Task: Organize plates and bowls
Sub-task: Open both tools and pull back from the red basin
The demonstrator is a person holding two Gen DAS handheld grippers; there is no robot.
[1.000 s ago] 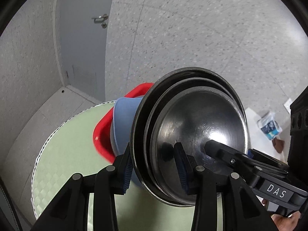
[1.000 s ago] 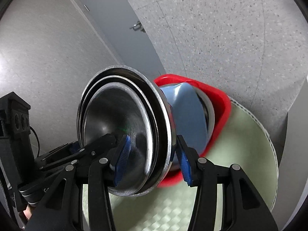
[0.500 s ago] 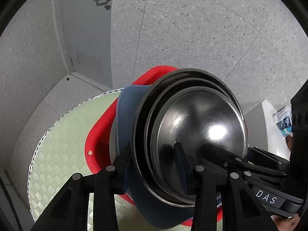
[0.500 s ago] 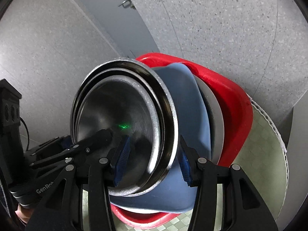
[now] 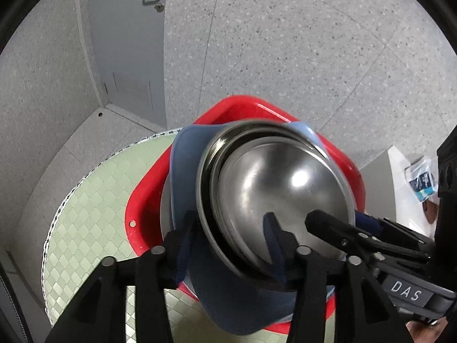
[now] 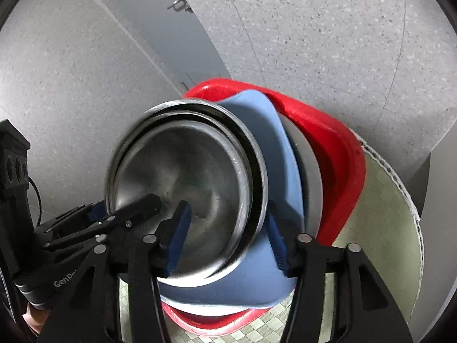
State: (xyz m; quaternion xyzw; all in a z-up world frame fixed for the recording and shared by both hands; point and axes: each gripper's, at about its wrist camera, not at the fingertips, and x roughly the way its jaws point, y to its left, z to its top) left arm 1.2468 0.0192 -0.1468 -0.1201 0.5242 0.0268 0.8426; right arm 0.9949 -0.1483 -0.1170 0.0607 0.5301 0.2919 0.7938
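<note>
A nested stack of steel bowls (image 5: 280, 188) is held between both grippers. My left gripper (image 5: 231, 245) is shut on the stack's rim on one side, and my right gripper (image 6: 225, 237) is shut on the rim on the other side. The stack (image 6: 185, 180) sits low over a blue plate (image 5: 185, 165) that lies on a grey plate (image 6: 311, 177) in a red tray (image 5: 142, 197). Whether the bowls touch the blue plate (image 6: 274, 148) I cannot tell. The other gripper's fingers show beside the bowls in each view.
The red tray (image 6: 337, 154) rests on a round table with a pale green checkered mat (image 5: 94, 200). Speckled grey floor, a grey door (image 5: 128, 43) and a wall corner lie beyond the table. A white sheet and a packet (image 5: 422, 180) lie at the right.
Both grippers have carried the steel bowl stack down and over the red tray, so it now sits low over the blue plate.
</note>
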